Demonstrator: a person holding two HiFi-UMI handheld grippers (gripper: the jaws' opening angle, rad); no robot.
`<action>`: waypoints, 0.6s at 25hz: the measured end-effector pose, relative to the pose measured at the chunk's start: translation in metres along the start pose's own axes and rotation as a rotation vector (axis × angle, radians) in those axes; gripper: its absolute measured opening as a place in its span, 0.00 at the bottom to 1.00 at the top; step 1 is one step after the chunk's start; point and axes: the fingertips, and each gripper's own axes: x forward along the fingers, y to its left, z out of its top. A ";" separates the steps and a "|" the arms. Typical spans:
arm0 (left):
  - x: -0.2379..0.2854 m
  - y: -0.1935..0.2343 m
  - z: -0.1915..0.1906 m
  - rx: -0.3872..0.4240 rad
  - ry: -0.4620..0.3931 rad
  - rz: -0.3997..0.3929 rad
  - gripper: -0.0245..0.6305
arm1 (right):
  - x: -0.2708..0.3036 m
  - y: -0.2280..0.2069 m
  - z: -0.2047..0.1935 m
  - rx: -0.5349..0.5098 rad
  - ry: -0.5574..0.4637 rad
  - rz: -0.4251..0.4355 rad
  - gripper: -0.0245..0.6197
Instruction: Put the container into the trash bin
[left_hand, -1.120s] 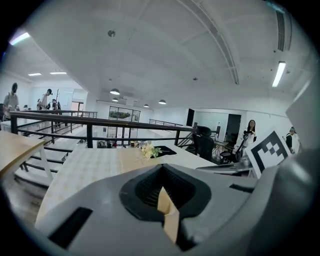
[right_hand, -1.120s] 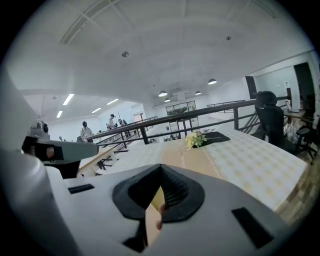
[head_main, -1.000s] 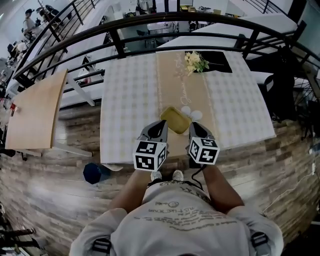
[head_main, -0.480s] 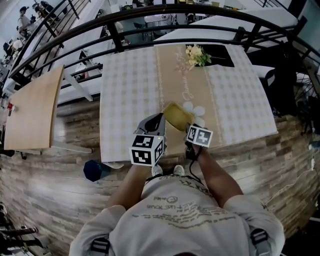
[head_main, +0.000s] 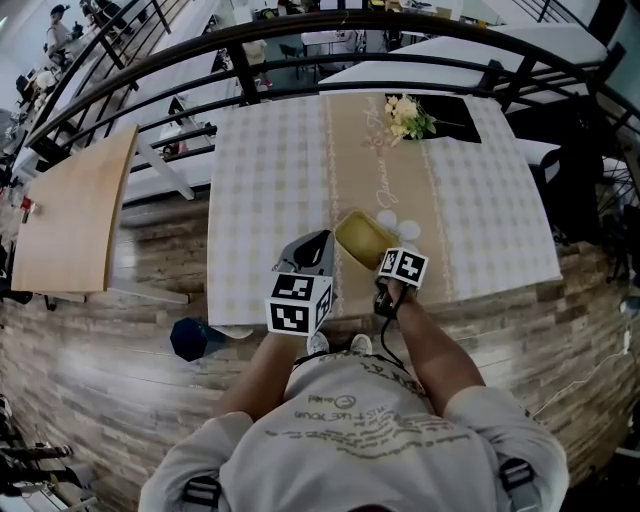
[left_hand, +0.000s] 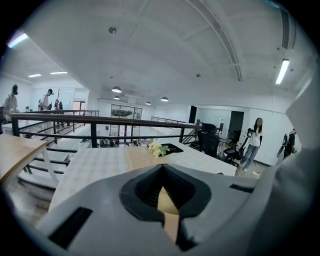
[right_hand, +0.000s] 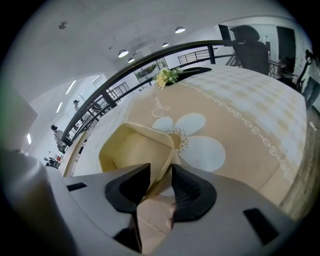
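Observation:
The yellow container (head_main: 363, 237) lies open side up on the tan runner of the checked table (head_main: 260, 200), near its front edge. My right gripper (head_main: 386, 254) points steeply down at the container's near side. In the right gripper view the container (right_hand: 131, 150) fills the middle, and its near wall stands between the spread jaws of the right gripper (right_hand: 161, 172), which is open. My left gripper (head_main: 316, 245) hovers just left of the container; in its own view the left gripper (left_hand: 161, 170) is shut on nothing. A dark blue bin (head_main: 190, 338) sits on the floor, lower left.
A bunch of flowers (head_main: 410, 115) and a black mat (head_main: 455, 122) lie at the table's far end. A black railing (head_main: 300, 40) runs behind it. A wooden table (head_main: 70, 215) stands to the left. The person's feet (head_main: 335, 345) are at the table's edge.
My right gripper has dropped down to the container's near edge, tipped steeply downward, and its jaws have opened around the wall. The left gripper has shifted only slightly.

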 end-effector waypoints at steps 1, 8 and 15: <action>0.000 0.000 0.000 0.000 0.000 0.000 0.04 | 0.001 -0.001 -0.001 0.014 0.016 -0.006 0.22; -0.003 0.002 0.004 -0.012 -0.006 -0.009 0.04 | -0.009 -0.005 0.003 0.083 0.007 -0.041 0.05; -0.001 -0.002 0.005 -0.011 -0.015 -0.026 0.04 | -0.024 -0.008 0.012 0.100 -0.006 -0.059 0.05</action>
